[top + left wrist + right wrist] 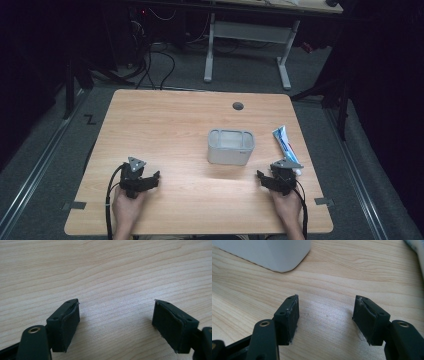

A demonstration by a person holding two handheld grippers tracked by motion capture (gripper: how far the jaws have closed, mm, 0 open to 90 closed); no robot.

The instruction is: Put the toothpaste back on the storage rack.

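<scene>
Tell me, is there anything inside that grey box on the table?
The grey box looks empty from above: a pale inner floor shows through its open top. The near inner wall is hidden by the rim, so that strip stays unseen.

High view looks down on the table point(165, 120); gripper views skim it closely.

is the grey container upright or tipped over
Upright. In the high view the grey container stands on its base on the table with its open top facing up; whether anything lies inside, I cannot tell.
</scene>
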